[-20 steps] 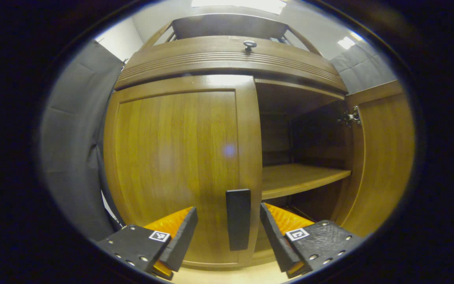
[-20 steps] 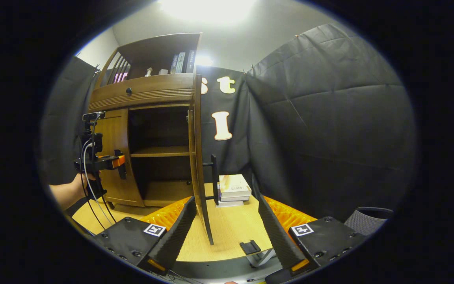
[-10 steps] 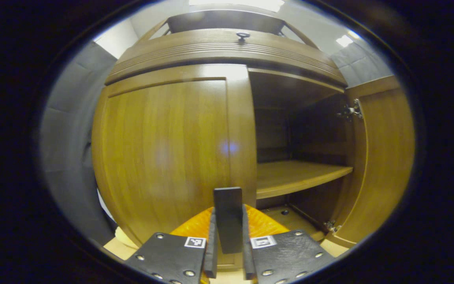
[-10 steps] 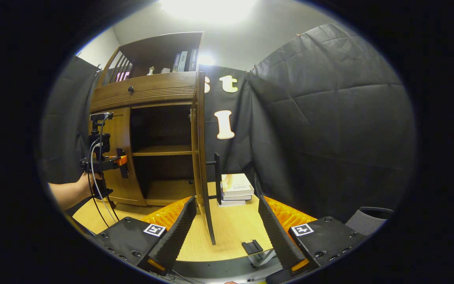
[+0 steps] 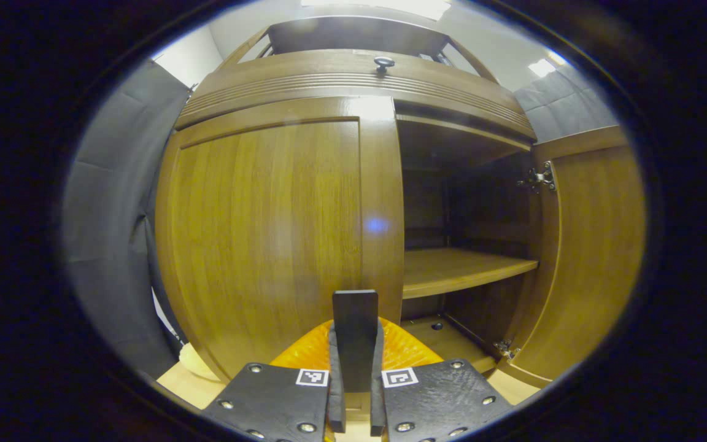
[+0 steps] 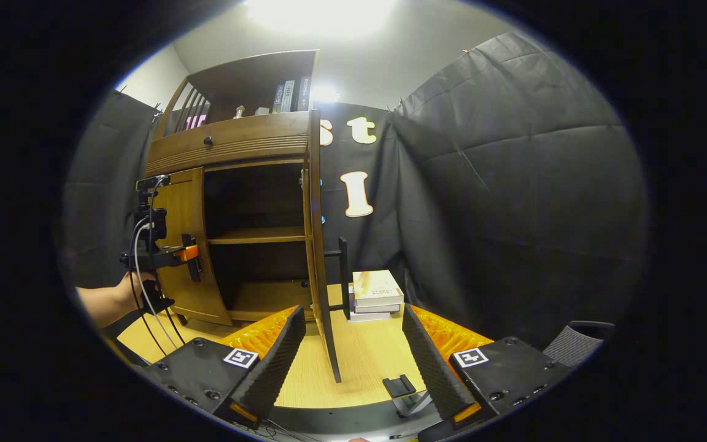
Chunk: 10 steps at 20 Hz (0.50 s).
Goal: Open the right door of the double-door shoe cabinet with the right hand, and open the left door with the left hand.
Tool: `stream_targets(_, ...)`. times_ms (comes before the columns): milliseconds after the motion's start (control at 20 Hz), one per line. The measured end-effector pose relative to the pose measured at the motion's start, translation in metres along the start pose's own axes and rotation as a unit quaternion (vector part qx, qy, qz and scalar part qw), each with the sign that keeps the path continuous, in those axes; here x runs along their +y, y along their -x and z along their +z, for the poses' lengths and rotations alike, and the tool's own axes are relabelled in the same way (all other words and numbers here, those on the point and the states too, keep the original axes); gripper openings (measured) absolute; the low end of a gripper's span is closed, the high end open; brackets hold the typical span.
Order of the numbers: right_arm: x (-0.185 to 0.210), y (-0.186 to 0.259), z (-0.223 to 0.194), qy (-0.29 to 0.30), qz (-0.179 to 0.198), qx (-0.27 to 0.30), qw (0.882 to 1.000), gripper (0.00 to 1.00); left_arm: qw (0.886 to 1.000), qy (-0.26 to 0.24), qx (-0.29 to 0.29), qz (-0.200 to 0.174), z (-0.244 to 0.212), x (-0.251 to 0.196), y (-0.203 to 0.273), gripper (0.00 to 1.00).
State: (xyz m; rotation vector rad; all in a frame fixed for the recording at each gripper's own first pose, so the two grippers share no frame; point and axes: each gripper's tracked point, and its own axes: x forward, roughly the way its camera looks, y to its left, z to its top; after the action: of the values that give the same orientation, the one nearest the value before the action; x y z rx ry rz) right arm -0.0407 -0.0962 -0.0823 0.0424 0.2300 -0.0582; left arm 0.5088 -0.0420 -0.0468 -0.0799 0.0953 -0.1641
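The wooden shoe cabinet [image 5: 353,86] has its left door [image 5: 267,233] nearly closed. My left gripper [image 5: 353,399] is shut on that door's dark upright handle [image 5: 355,319], both fingers pressing its sides. The right door [image 5: 587,258] stands swung wide, baring the inner shelf [image 5: 458,270]. In the right gripper view the left gripper [image 6: 191,256] and the hand [image 6: 108,301] holding it are at the left door [image 6: 185,215], which stands slightly ajar. The right door [image 6: 318,245] is seen edge-on with its handle [image 6: 343,270]. My right gripper [image 6: 350,350] hangs open in front of it, holding nothing.
A stack of books [image 6: 378,294] lies on the wooden table [image 6: 366,362] behind the open right door. A small black stand [image 6: 399,385] sits near the table's front edge. Black cloth walls close in both sides, and a grey chair back [image 6: 574,347] is at the right.
My left gripper closed onto the left door's handle and the door has begun to swing out a little. The right gripper stayed open and drifted slightly away from the right door.
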Motion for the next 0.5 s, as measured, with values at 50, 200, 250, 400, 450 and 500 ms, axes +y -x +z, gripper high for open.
stream_targets(50,0.002,-0.001,0.002,0.000,0.005,-0.002,1.000,1.00,1.000,0.000,0.000,-0.001,0.000,0.001,0.008,0.17)
stream_targets(200,0.012,-0.007,0.006,0.001,0.021,-0.008,1.000,0.99,1.000,0.000,0.001,-0.002,-0.001,0.006,0.029,0.19)
stream_targets(250,0.015,-0.008,0.007,0.001,0.028,-0.009,1.000,0.99,1.000,0.000,0.003,-0.003,-0.001,0.008,0.037,0.14)
stream_targets(400,0.027,-0.013,0.010,0.005,0.046,-0.012,0.999,0.99,1.000,0.008,0.009,-0.006,-0.002,0.014,0.055,0.14)
stream_targets(450,0.030,-0.014,0.012,0.005,0.051,-0.013,0.999,0.96,1.000,0.009,0.009,-0.005,-0.002,0.017,0.061,0.14)
stream_targets(500,0.034,-0.013,0.011,0.005,0.058,-0.014,0.998,0.99,1.000,0.006,0.007,-0.003,-0.002,0.020,0.069,0.14)
